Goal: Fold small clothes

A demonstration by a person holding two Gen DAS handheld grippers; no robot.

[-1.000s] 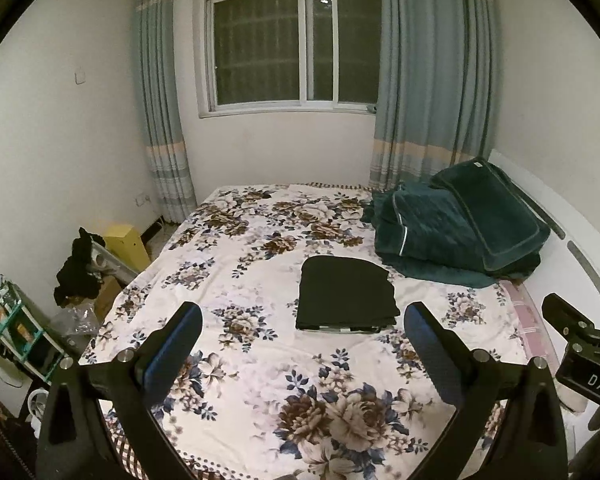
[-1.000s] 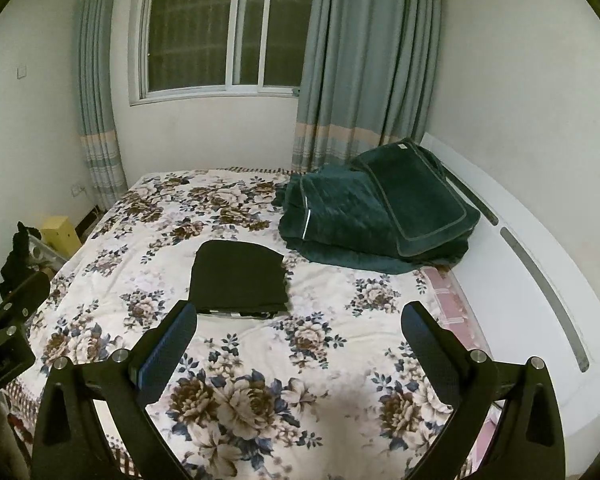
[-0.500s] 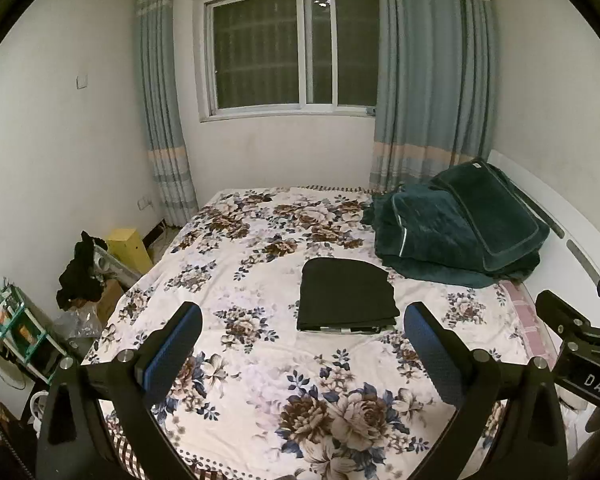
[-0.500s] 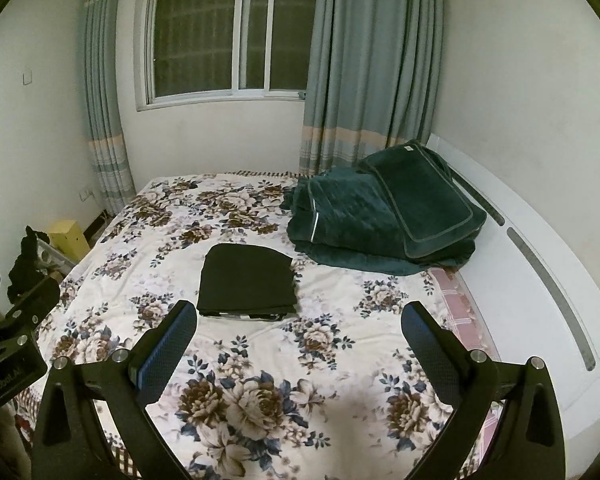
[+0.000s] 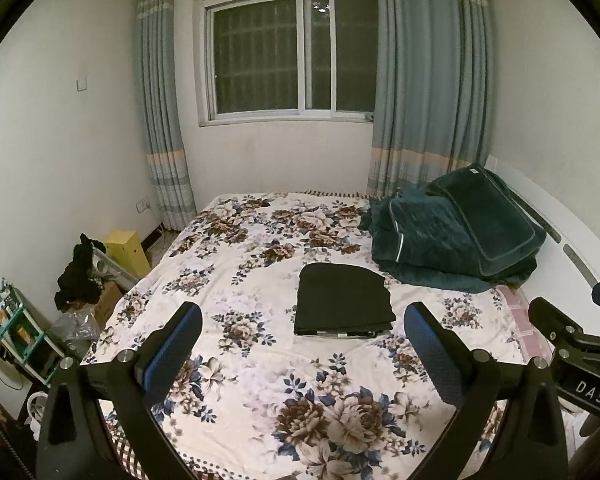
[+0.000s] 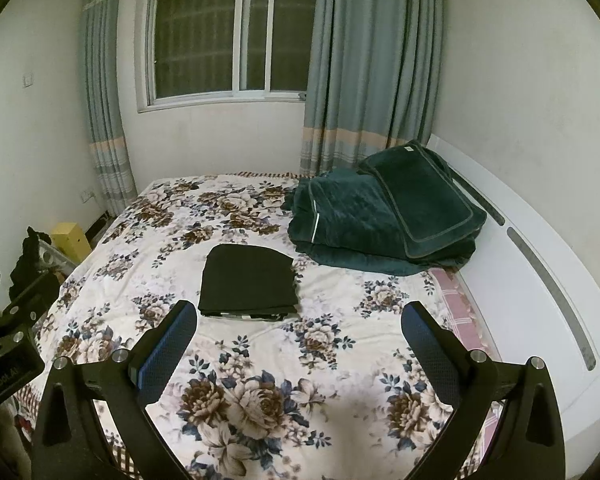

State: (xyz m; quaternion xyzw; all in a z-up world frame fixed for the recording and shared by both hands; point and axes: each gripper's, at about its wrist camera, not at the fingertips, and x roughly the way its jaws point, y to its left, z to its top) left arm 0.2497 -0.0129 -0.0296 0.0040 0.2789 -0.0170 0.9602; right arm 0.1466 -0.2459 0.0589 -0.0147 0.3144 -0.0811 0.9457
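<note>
A dark folded garment (image 5: 342, 300) lies flat in a neat rectangle in the middle of the floral bedspread (image 5: 260, 392); it also shows in the right wrist view (image 6: 248, 282). My left gripper (image 5: 302, 320) is open and empty, held well back above the near end of the bed. My right gripper (image 6: 298, 320) is open and empty too, likewise back from the garment. Neither touches the cloth. The right gripper's body shows at the right edge of the left wrist view (image 5: 572, 344), and the left gripper's body at the left edge of the right wrist view (image 6: 8, 332).
A dark green quilt and pillow (image 5: 456, 236) are piled at the bed's far right, by the white headboard (image 6: 540, 272). A yellow box (image 5: 128, 252), dark clothes and a shelf (image 5: 16, 336) stand on the floor at left. A window with curtains is behind.
Both grippers have drawn back and tilted up a little, so the garment sits slightly lower and farther in view. The garment has not moved. Both grippers stay open.
</note>
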